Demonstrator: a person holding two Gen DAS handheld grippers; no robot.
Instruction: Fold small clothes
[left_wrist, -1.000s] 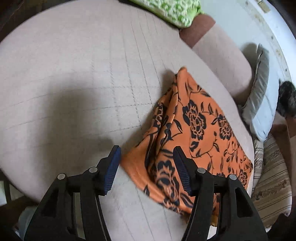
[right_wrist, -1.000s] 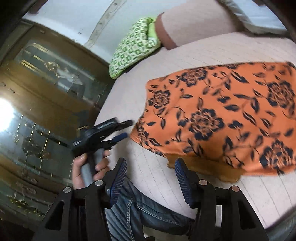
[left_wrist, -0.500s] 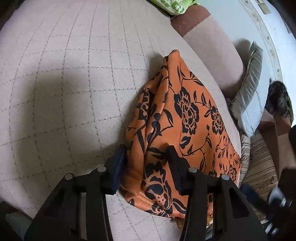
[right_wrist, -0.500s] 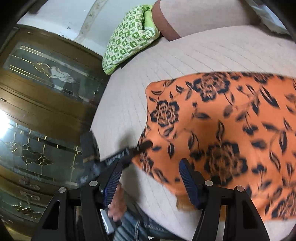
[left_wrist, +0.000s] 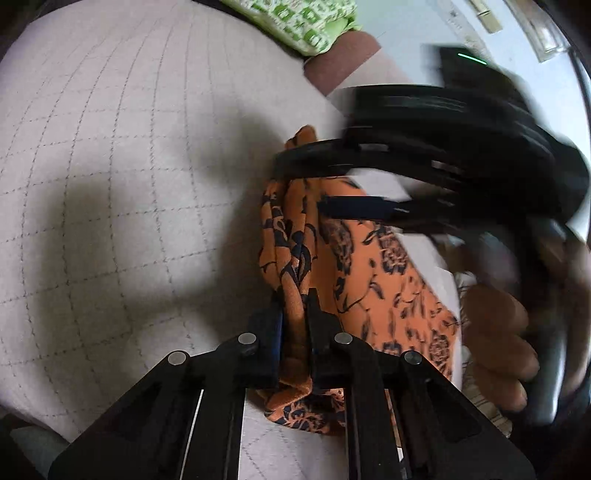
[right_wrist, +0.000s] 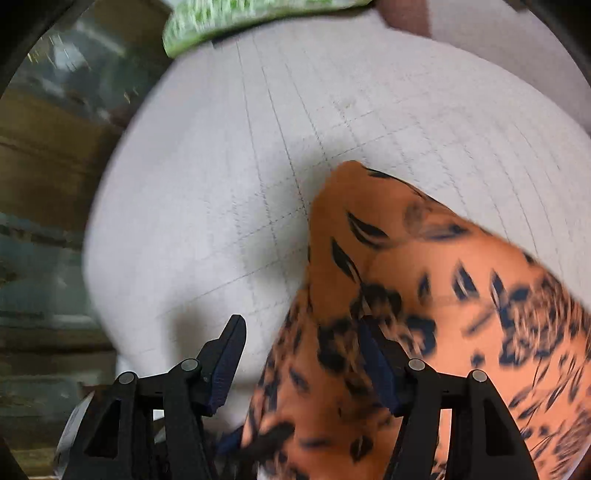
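Note:
An orange cloth with black flowers (left_wrist: 369, 266) lies on a pale quilted cushion (left_wrist: 129, 166). My left gripper (left_wrist: 293, 306) is closing; its pads press on a bunched near edge of the cloth. In the left wrist view my right gripper (left_wrist: 303, 182) is a black blur reaching in over the cloth's far end, with a hand (left_wrist: 495, 339) behind it. From the right wrist view the right gripper (right_wrist: 300, 325) stands open, pointing steeply down. The cloth's (right_wrist: 443, 277) raised left edge lies partly between its fingers, and the pads do not press on it.
A green patterned folded cloth (left_wrist: 314, 22) rests at the cushion's far edge, blurred in the right wrist view (right_wrist: 221, 22). A brown bolster (left_wrist: 340, 62) lies beside it. A wooden cabinet with glass doors (right_wrist: 44, 147) stands past the cushion's (right_wrist: 258, 147) left edge.
My left jaws have closed on the cloth's near edge, which is now bunched and lifted. The right gripper has swept across the cloth to its far left end and tipped downward.

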